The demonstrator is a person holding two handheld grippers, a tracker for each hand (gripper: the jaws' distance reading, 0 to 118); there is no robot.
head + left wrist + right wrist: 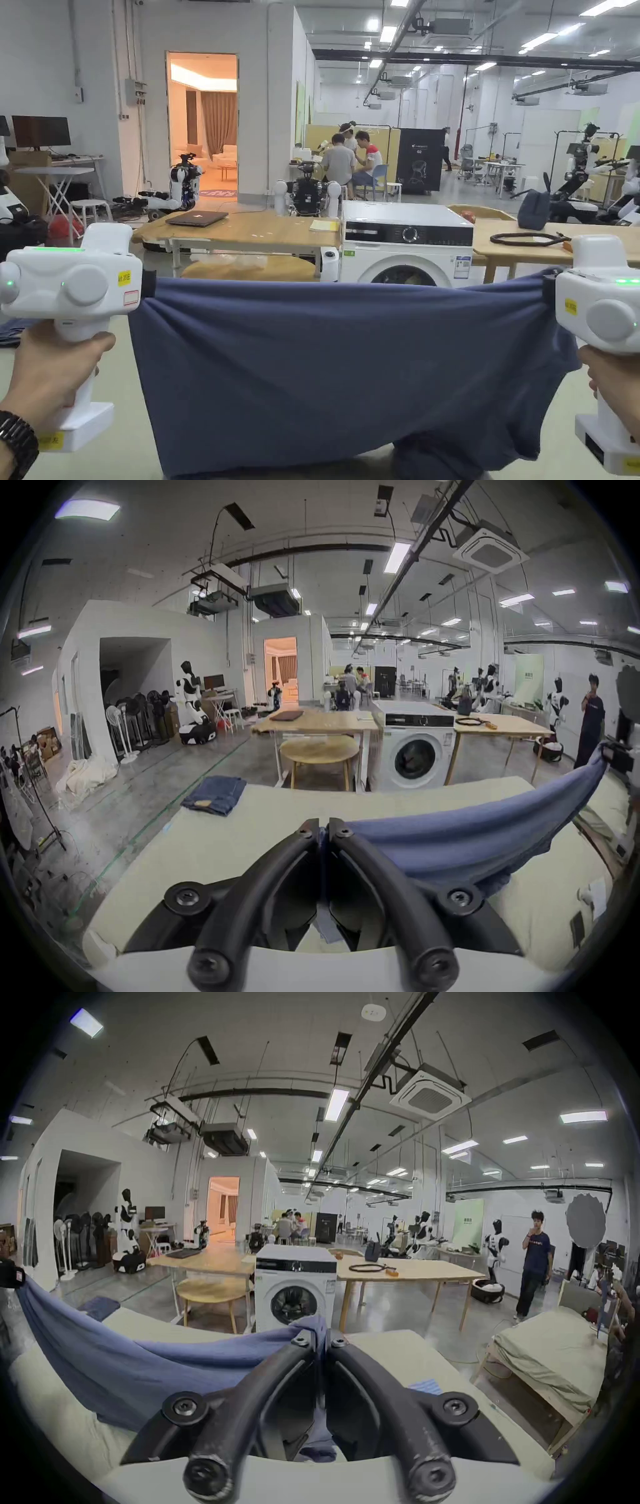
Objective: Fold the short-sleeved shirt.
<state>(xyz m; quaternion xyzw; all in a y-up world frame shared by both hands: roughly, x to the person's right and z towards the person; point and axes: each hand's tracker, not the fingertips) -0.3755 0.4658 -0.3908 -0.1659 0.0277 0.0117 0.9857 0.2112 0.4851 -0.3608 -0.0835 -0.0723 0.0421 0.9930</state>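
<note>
Shirt hangs stretched above the bed, both grippers' fingers clamped tight on its top corners. Keep the tension even, and lower it flat onto the bed.

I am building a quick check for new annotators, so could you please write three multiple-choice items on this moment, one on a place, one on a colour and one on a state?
1. Where does the folded denim garment lie?
A. on the pale surface's far left corner
B. on the washing machine
C. on the round table

2. What colour is the shirt?
A. red
B. blue
C. white

3. How is the shirt held?
A. flat on the surface
B. by one gripper
C. stretched between both grippers

Answers: 1 A, it sits at that corner in the left gripper view. 2 B, the cloth is blue throughout. 3 C, the left gripper and right gripper each pinch an end.
</note>
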